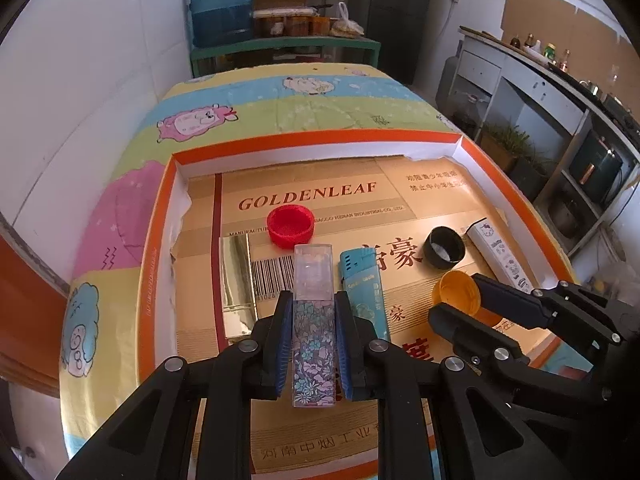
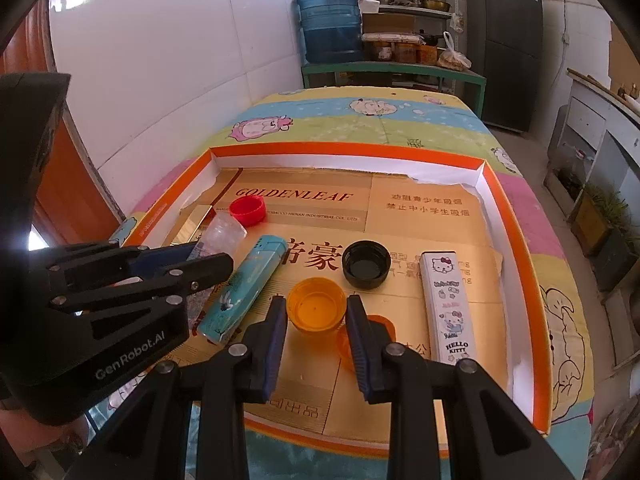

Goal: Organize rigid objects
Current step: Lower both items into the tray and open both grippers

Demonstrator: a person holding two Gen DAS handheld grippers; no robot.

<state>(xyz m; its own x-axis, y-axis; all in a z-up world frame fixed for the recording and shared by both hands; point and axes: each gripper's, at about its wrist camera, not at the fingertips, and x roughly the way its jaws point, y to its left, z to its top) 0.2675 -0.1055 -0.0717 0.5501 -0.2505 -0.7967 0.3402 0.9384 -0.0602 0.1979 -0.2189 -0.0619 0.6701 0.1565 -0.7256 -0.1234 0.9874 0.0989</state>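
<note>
My left gripper [image 1: 314, 298] is shut on a clear-topped box with a floral print [image 1: 314, 320], held lengthwise over the tray's cardboard liner. From the right wrist view, the same left gripper [image 2: 210, 255] and floral box [image 2: 224, 232] sit at the left. My right gripper [image 2: 316, 301] is shut on an orange cap [image 2: 316, 308], open side up; it also shows as the right gripper [image 1: 456, 298] with the orange cap [image 1: 454, 290]. A teal lighter [image 1: 362, 292] [image 2: 244, 288] lies between the two grippers.
The orange-rimmed tray [image 1: 304, 138] [image 2: 340, 148] also holds a red cap [image 1: 290, 226], a black cap [image 2: 366, 264], a white cartoon-cat lighter [image 2: 450, 304] and a gold box [image 1: 238, 280]. It rests on a cartoon quilt [image 1: 280, 104]. A water jug [image 2: 330, 16] stands behind.
</note>
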